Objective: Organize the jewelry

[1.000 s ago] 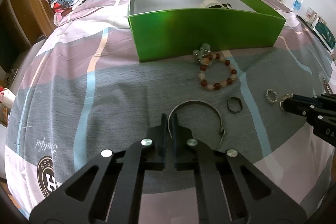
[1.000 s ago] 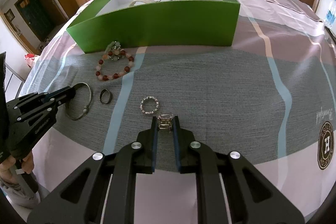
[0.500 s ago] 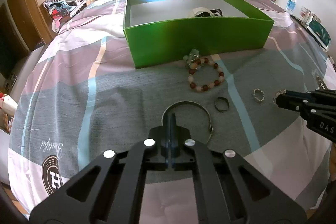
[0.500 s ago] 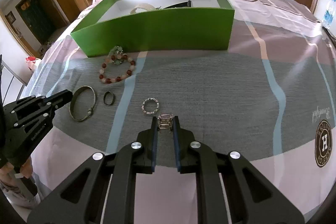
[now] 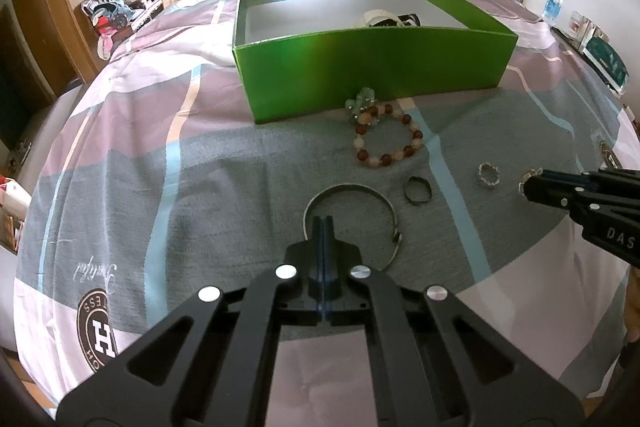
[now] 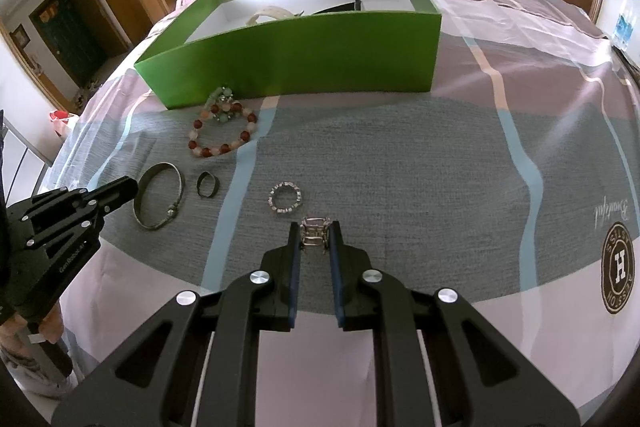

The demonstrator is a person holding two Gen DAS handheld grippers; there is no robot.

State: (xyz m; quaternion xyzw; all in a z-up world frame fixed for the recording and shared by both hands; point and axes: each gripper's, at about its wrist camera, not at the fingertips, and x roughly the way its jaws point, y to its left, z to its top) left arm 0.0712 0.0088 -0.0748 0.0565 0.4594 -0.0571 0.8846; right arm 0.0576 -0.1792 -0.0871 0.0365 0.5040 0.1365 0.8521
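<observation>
Your left gripper (image 5: 323, 223) jaws just pressed together on thin silver bangle (image 5: 352, 217) rim, for lift. Your right gripper (image 6: 316, 233) pinches clear-stone silver ring (image 6: 316, 231), likely bound for green cardboard box (image 6: 296, 63).

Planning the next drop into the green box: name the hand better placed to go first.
Right. The right tool is shut on the gemstone ring, with open cloth ahead to the green box. The left tool pinches the thin bangle by its edge, a shakier hold.
</observation>
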